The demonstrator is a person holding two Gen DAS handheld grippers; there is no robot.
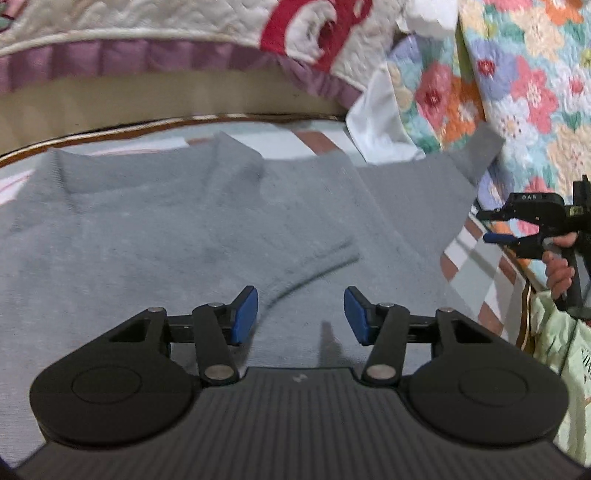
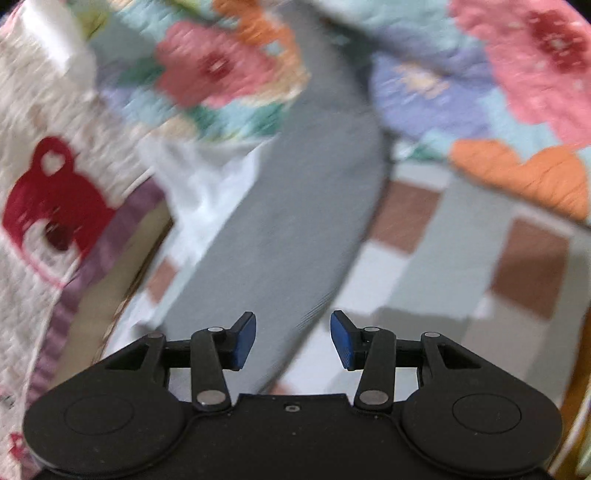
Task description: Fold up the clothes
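Note:
A grey sweater (image 1: 155,229) lies flat on a checked bed sheet (image 1: 469,258). One sleeve is folded across its body, its cuff (image 1: 325,258) just ahead of my left gripper (image 1: 301,314), which is open and empty above the sweater. The other sleeve (image 1: 443,177) stretches out to the right onto a floral quilt. My right gripper (image 2: 293,339) is open and empty, hovering over that grey sleeve (image 2: 295,206); it also shows in the left wrist view (image 1: 495,229) at the right edge, held by a hand.
A floral quilt (image 1: 517,85) is heaped at the right, also in the right wrist view (image 2: 498,74). A white quilted cover with a red print (image 1: 317,29) hangs behind the bed. A white cloth (image 1: 376,125) lies by the sleeve. A pale green bag (image 1: 561,347) sits at right.

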